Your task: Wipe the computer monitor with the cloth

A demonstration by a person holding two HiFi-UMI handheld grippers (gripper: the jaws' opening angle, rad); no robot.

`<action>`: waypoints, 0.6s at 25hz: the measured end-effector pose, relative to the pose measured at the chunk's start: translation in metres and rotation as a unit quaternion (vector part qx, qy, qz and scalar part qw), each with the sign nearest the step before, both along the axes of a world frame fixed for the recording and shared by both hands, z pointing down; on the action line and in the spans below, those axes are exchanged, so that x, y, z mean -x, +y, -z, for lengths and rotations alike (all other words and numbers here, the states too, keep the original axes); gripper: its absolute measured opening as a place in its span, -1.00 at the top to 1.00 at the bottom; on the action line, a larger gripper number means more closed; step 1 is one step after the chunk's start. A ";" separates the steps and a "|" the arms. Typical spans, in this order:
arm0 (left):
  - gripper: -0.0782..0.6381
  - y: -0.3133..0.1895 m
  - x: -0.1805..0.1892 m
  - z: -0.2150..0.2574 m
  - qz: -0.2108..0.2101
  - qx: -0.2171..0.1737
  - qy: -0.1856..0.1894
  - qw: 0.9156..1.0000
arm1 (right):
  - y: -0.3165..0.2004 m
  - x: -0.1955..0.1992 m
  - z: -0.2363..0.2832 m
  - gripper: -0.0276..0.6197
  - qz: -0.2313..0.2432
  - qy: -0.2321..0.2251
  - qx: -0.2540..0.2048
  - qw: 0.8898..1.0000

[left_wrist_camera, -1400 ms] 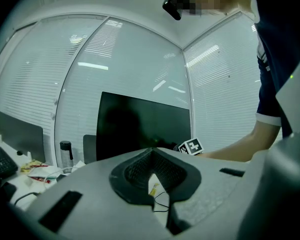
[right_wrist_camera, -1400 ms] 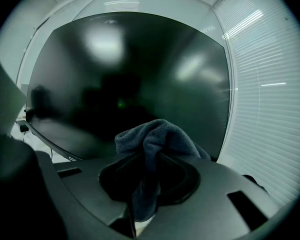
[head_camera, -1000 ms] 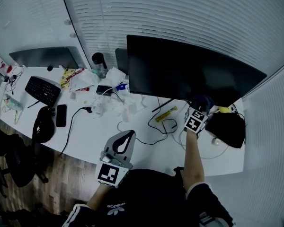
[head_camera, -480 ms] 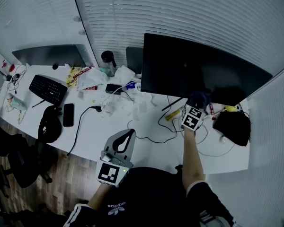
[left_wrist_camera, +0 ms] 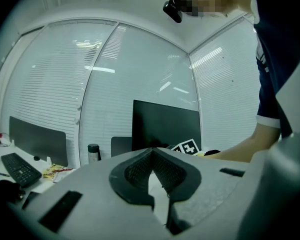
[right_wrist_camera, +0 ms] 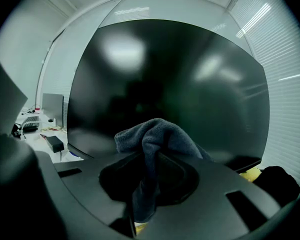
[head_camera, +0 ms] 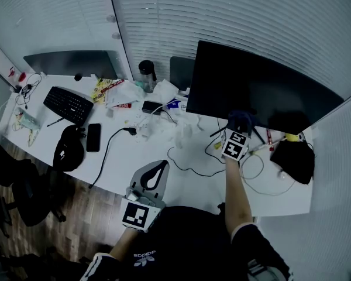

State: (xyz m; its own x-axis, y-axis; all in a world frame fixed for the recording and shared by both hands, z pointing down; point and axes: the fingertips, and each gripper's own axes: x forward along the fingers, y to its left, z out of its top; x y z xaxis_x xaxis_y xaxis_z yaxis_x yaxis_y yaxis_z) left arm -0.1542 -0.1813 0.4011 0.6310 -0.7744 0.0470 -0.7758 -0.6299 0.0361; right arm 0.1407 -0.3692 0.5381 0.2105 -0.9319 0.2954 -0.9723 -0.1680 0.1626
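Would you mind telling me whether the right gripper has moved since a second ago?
Yes. The right gripper, holding the cloth, shifted left along the monitor.

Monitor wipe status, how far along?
Done: cloth is picked up, clamped in the right gripper. In hand: cloth is raised to the monitor's lower edge, close to the dark screen; contact can't be confirmed. Remaining: wiping across the screen. The left gripper is shut, empty, back by the desk's near edge.
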 end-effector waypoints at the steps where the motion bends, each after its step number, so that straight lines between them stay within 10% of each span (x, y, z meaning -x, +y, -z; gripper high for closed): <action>1: 0.77 0.001 0.003 0.000 0.003 -0.001 0.000 1.000 | -0.002 0.008 0.000 0.77 0.006 -0.001 0.000 1.000; 15: 0.77 0.018 0.055 0.003 0.068 0.003 0.000 0.998 | -0.033 0.149 -0.011 0.77 0.149 -0.003 0.018 0.989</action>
State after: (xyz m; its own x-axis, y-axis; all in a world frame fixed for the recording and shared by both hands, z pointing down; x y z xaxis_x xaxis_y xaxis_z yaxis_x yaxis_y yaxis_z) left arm -0.2092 -0.1629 0.3977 0.5197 -0.8528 0.0524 -0.8543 -0.5182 0.0402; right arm -0.0082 -0.4025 0.5489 -0.0727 -0.9414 0.3295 -0.9787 0.1309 0.1579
